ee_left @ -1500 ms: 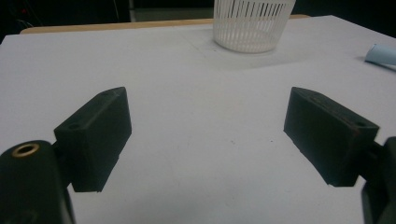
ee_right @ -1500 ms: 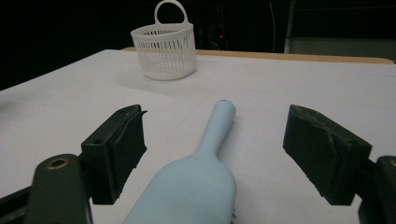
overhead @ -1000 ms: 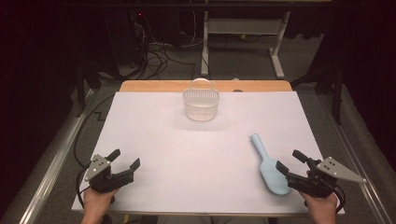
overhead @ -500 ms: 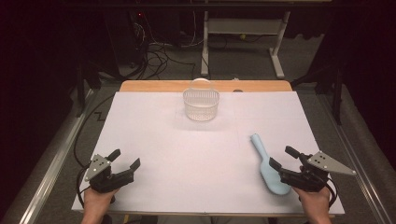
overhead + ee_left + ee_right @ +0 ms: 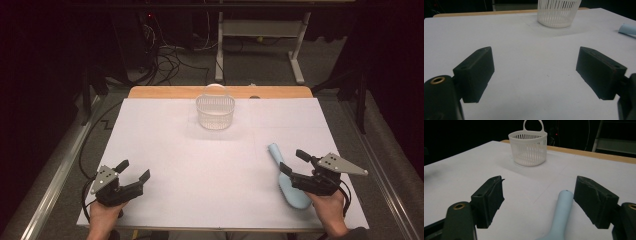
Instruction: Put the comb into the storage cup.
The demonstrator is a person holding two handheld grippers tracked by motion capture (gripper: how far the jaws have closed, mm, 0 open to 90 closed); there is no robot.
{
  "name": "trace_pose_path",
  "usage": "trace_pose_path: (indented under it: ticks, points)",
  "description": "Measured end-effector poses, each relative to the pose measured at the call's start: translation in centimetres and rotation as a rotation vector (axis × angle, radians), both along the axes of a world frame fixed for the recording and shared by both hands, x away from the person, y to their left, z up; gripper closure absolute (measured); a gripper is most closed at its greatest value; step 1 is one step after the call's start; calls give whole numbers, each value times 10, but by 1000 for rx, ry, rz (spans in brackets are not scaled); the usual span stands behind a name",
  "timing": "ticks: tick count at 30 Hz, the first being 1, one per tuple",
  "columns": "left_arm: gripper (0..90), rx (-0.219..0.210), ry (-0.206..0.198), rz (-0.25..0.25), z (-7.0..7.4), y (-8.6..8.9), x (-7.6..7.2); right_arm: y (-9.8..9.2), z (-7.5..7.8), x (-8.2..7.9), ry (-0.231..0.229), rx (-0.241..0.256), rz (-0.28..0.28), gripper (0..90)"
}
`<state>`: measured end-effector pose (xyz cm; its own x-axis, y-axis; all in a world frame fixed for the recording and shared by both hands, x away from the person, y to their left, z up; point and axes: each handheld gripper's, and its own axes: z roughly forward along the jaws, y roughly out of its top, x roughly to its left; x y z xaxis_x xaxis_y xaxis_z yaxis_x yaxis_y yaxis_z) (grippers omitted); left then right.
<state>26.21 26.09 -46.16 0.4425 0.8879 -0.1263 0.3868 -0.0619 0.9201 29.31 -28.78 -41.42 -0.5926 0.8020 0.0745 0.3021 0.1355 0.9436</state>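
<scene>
The wide white-covered table (image 5: 215, 165) bears a white slatted plastic basket (image 5: 215, 112) with an upright loop handle, standing near the far edge. A pale blue plastic scoop (image 5: 289, 181) lies flat near the right front edge, handle pointing toward the basket. The right gripper (image 5: 292, 162) hangs over that handle, jaws spread wide, probably lining up a grasp. The left gripper (image 5: 134, 170) rests well apart at the front left, jaws likewise parted, holding nothing.

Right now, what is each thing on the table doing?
Right gripper: open, jaws on either side of the scoop handle, not closed on it.
Blue scoop: lying flat on the table.
Left gripper: open, holding nothing.
White basket: upright, looks empty.
</scene>
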Motion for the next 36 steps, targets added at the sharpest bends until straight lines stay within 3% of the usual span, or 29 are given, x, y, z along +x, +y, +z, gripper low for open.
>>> trace_pose_path:
  ticks: [21,30,36]
  points:
    - [144,1,-2,0,0,0,0,21,5,27,37,-8,41,248]
    - [144,-1,-4,0,1,0,0,27,7,38,82,-44,52,255]
    - [144,0,-4,0,1,1,-1,32,16,46,140,-86,76,292]
